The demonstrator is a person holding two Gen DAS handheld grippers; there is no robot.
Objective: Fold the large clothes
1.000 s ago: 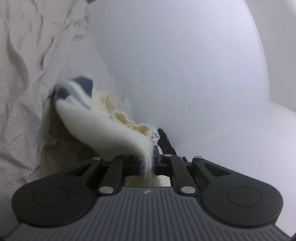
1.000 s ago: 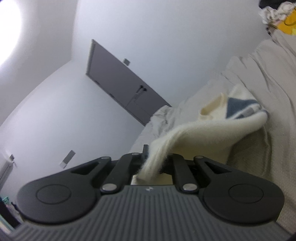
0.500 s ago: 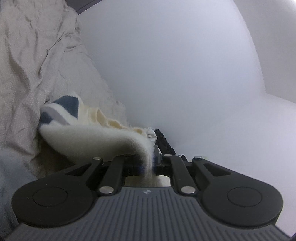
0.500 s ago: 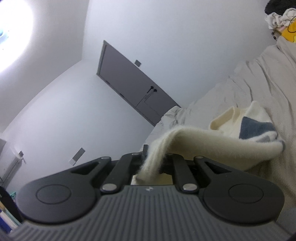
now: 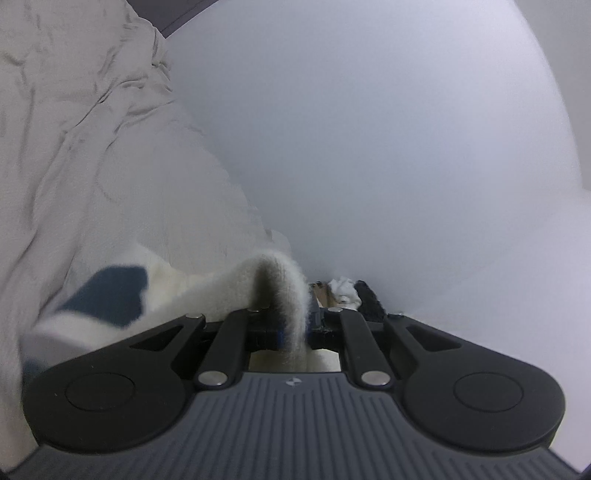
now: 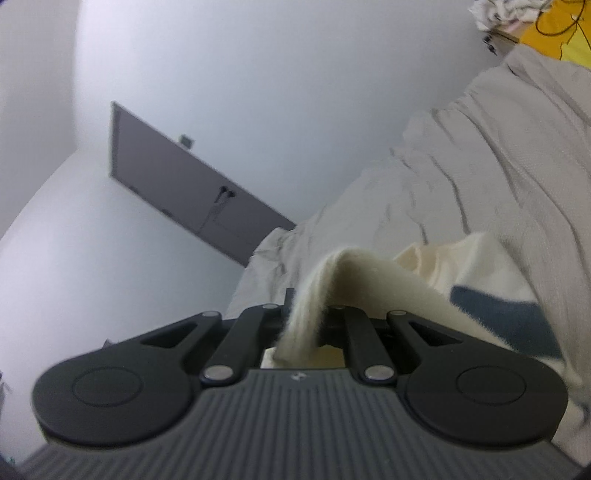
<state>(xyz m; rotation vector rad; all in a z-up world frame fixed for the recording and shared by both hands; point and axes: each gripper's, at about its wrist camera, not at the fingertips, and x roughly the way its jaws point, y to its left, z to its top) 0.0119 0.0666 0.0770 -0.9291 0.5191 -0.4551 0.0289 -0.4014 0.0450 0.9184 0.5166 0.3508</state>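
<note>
Garment: a cream fuzzy sweater (image 5: 221, 291) with a dark blue patch (image 5: 107, 295), hanging between the two tools and lying partly against the crumpled bedsheet (image 5: 74, 147).

Left gripper (image 5: 295, 328): pressed together on a fold of the sweater; the cloth makes a small arch above the jaws and goes down through them.

Right gripper (image 6: 306, 325): also closed and pinching the sweater (image 6: 369, 273), which goes away from it to the right toward the blue patch (image 6: 506, 317).

Why two grips: in my judgement each tool holds one end of the same edge, so the cloth is stretched between them and can be carried and laid down as one straight line (one grip alone would let it bunch).

Where it is: the sweater is lifted at the held ends, while its middle part with the blue patch rests on or very near the bedsheet (image 6: 498, 166).

Surroundings: a white wall (image 5: 369, 147) is ahead of the left tool, with some dark and white things (image 5: 354, 291) far behind the jaws (too small to tell). The right view shows a grey door (image 6: 177, 192) and a yellow object (image 6: 554, 33) at the upper corner.

Stage: probably the middle of a fold, with the edge being carried over the body of the garment.

Risk: the fuzzy knit is thick and soft, so it could slip if it is pulled too tight.
</note>
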